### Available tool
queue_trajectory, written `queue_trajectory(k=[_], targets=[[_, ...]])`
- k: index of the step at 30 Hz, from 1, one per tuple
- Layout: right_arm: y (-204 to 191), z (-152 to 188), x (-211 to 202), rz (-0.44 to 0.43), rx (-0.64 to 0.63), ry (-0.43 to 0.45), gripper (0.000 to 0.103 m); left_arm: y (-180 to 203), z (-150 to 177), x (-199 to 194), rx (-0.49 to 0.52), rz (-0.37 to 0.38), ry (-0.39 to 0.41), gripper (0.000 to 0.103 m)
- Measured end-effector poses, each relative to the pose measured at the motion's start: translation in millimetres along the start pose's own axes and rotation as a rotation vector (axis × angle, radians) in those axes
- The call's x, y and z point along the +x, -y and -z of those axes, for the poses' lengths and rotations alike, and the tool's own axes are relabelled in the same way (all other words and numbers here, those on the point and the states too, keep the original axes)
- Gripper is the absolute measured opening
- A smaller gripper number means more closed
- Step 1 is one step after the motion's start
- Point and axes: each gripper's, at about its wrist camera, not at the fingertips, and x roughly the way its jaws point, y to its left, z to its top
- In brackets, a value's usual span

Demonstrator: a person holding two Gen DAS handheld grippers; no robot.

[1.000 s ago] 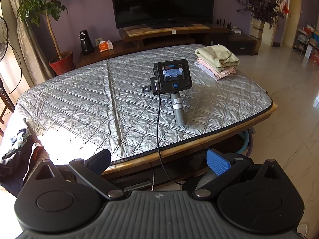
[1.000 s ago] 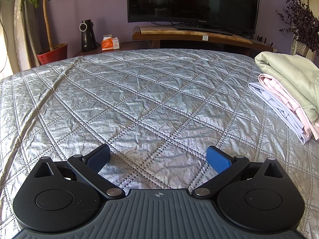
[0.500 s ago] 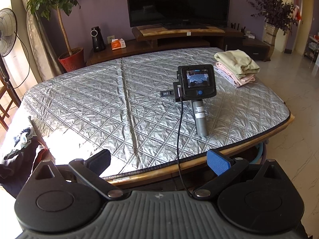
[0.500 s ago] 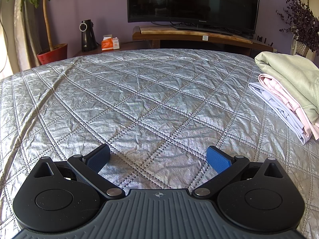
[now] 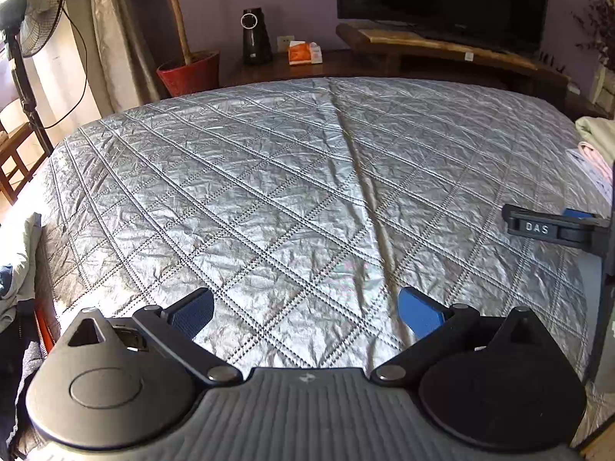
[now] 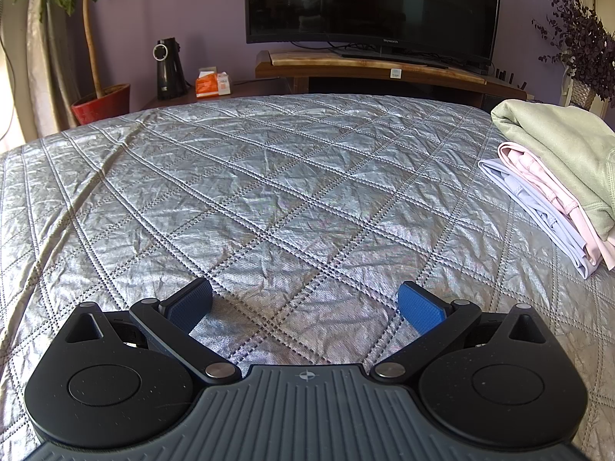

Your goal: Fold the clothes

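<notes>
With both the left tongs [image 5: 305, 309] and right tongs [image 6: 305, 305] held open and empty over the quilted table [image 6: 269, 192], unfolded clothes [image 5: 17, 269], judged soft and limp, are heaped off its left edge, best taken by a hem.

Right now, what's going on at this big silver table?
Someone is partway through folding clothes with two handheld grasping tools. Both the left tool and the right tool sit open and hold nothing, low over the quilted silver cover. A stack of folded clothes lies at the right side: green on top, pink under it, pale lilac at the bottom. More unfolded clothing is heaped off the left edge, not yet picked up.
</notes>
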Motion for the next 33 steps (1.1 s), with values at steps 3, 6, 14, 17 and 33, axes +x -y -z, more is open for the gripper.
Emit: queue_trajectory(k=[3,6,14,17,33], targets=[[0,0,0,0.000,0.000,0.000,0.103,-9,-5,36,-0.051,0.028,-0.003,0.102],[0,0,0,0.000,0.000,0.000,0.103,-7,-6,64,-0.037,0.026,-0.023,0.102],[0,0,0,0.000,0.000,0.000,0.103,8,-9,87,-0.035,-0.013,0.140,0.103],[0,0,0,0.000,0.000,0.000,0.103,8,-10,88,-0.042,-0.019,0.143,0.103],[0,0,0,0.000,0.000,0.000,0.103,4,-10,88,-0.050,-0.015,0.143,0.103]])
